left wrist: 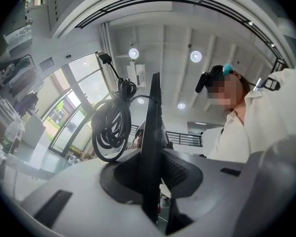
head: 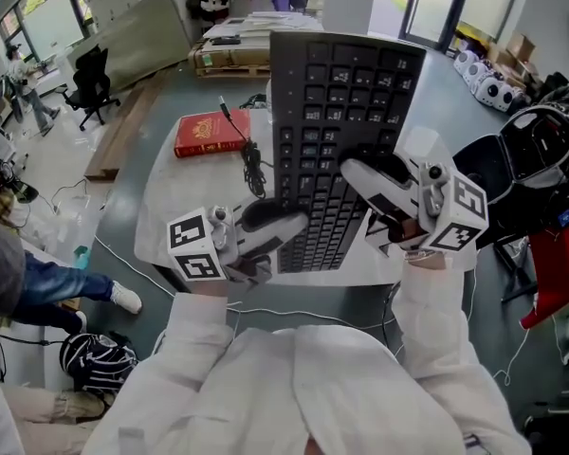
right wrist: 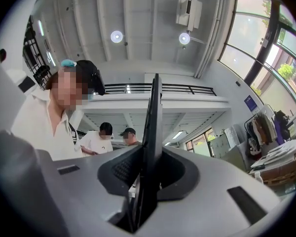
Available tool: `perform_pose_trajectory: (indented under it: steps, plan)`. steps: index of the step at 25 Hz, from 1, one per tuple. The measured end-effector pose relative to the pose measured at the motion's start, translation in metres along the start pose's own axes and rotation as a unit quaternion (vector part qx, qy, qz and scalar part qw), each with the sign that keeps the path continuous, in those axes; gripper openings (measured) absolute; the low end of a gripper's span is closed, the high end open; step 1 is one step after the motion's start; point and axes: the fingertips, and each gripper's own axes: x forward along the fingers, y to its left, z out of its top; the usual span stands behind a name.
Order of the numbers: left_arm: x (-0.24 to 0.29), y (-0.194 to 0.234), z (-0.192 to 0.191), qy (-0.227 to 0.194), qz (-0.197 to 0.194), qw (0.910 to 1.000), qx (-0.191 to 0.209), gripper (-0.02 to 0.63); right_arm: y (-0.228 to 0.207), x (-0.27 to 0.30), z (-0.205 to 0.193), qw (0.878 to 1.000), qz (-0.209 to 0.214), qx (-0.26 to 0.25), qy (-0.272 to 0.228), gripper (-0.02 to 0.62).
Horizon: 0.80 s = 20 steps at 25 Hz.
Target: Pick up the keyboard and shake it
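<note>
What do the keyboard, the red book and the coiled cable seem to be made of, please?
The keyboard looks like matte black plastic: moulded keys, little shine. The book seems a hardback, its red cover probably coated board, with gold print. The cable looks plastic- or rubber-sheathed: black, pliant, bundled in loops.

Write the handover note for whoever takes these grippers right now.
Left gripper: shut on the keyboard's left side, near its lower end.
Right gripper: shut on its right side.
Keyboard: lifted off the table, tilted up, keys facing the head view. Its coiled cable hangs at its left.
Done: pick-up.
Left: the shake. Nothing shows it done.
</note>
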Motion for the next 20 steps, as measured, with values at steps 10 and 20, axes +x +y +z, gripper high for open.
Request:
perform_pose_trajectory:
  steps: [10, 20]
  plan:
    - [0.001, -0.004, 0.003, 0.006, -0.005, 0.9997, 0.025, 0.092, 0.009, -0.001, 0.004, 0.999, 0.026, -0.025, -0.009, 0.1]
    - [0.001, -0.004, 0.003, 0.008, -0.018, 0.9982, 0.057, 0.092, 0.019, -0.002, 0.002, 0.996, 0.067, -0.061, -0.007, 0.098]
